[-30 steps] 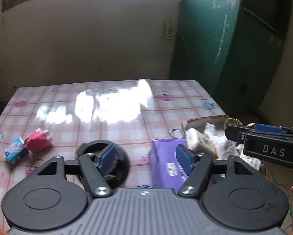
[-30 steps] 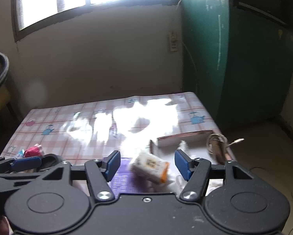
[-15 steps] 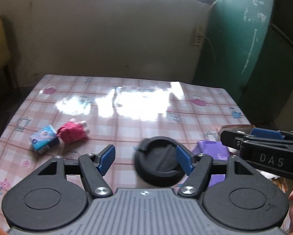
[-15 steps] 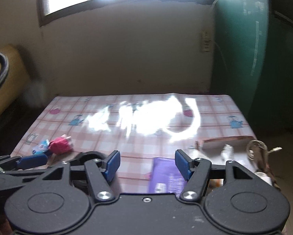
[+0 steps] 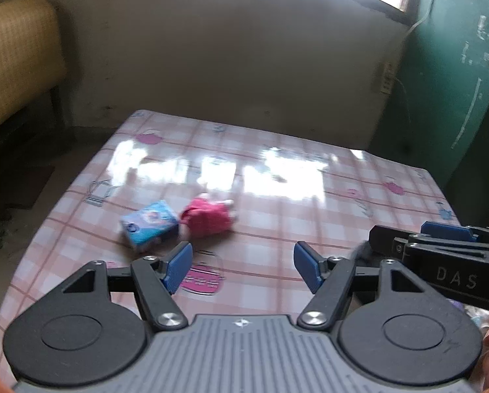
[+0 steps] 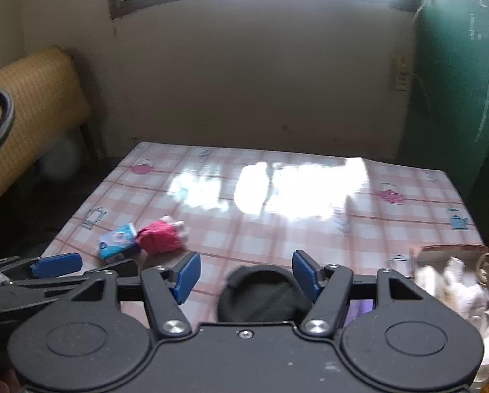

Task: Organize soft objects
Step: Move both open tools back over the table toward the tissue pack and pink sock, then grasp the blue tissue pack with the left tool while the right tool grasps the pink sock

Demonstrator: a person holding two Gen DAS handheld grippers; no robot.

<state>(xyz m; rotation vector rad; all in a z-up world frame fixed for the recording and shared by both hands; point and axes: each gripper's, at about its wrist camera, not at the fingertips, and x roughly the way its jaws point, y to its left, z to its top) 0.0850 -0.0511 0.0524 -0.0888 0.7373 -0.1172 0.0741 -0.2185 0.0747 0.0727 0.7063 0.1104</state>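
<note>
Red plush, white-tipped, lies lengthwise left-right, tip rightward, touching blue packet. My left claw and right claw: wide, empty.

Right hand-held gripper open above black disc; pink toy beside blue packet.

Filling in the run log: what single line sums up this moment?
left tongs: open, empty | right tongs: open, empty | pink soft toy, blue packet: touching, on table
</note>
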